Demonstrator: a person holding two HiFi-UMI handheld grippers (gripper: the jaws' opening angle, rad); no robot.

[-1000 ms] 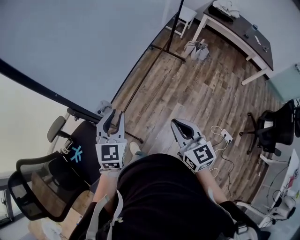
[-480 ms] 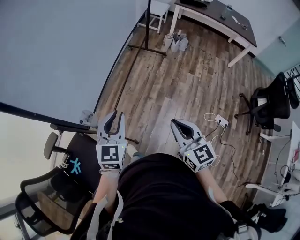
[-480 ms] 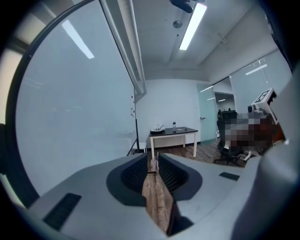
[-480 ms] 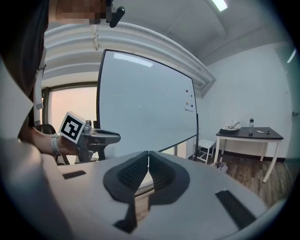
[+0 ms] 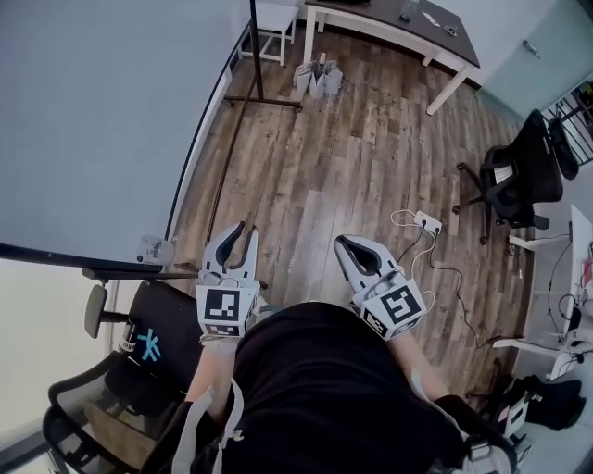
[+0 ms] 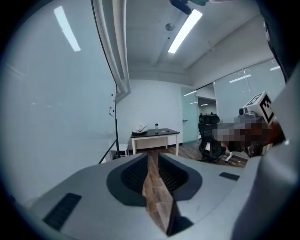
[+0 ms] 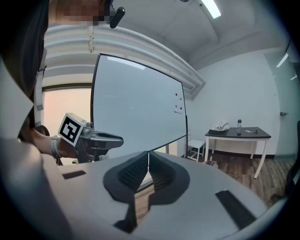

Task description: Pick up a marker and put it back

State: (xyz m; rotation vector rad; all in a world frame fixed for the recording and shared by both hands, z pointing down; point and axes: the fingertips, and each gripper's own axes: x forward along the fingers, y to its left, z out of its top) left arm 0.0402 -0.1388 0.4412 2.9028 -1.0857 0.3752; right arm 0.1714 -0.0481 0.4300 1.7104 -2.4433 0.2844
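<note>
Along the lower edge of the whiteboard (image 5: pixel 93 120), where a marker would probably lie, none can be made out, so the step in hand seems to be the approach. The left tongs (image 5: pixel 244 231) stand released with only floor (image 5: pixel 352 167) between them, having just been closing a little; the right tongs (image 5: pixel 348 243) are clenched on nothing. Next, open tongs must reach that edge and find the marker. Since a second ago the board's edge sits lower in the head view, and the worktop (image 5: pixel 389 17) has slid leftward.
</note>
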